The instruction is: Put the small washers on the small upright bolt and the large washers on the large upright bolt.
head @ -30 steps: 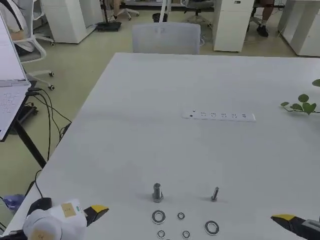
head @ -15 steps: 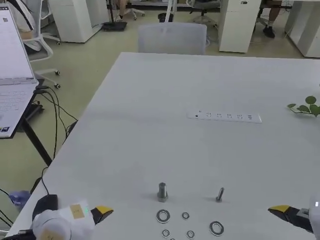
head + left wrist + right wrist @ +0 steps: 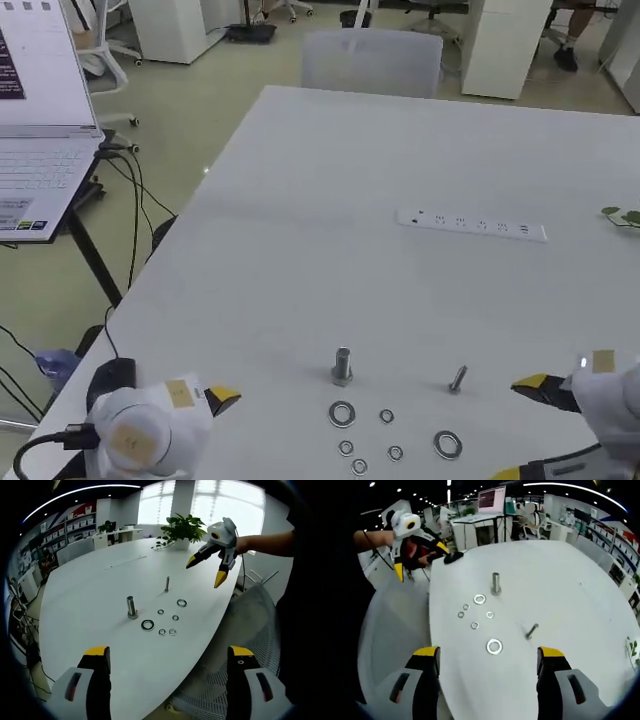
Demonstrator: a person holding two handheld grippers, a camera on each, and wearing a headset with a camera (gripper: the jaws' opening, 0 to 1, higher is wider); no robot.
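Note:
The large bolt (image 3: 342, 366) and the small bolt (image 3: 458, 379) stand upright on the white table (image 3: 330, 230). Two large washers (image 3: 342, 412) (image 3: 447, 443) and several small washers (image 3: 386, 416) lie flat just in front of them. My left gripper (image 3: 168, 652) is open and empty, held off the table's near-left edge, with the large bolt (image 3: 131, 606) and washers (image 3: 147, 625) ahead. My right gripper (image 3: 488, 652) is open and empty, with one large washer (image 3: 494, 646) and the small bolt (image 3: 532, 630) before it. In the head view it (image 3: 515, 428) hovers right of the small bolt.
A white power strip (image 3: 470, 225) lies across the middle of the table. A grey chair (image 3: 372, 62) stands at the far edge. A laptop (image 3: 40, 130) sits on a side desk at left, with cables hanging below. Plant leaves (image 3: 625, 215) show at right.
The head camera has shifted, so the whole scene sits differently. My right gripper has moved in toward the small bolt and shows more. The left gripper keeps its place beside the washers.

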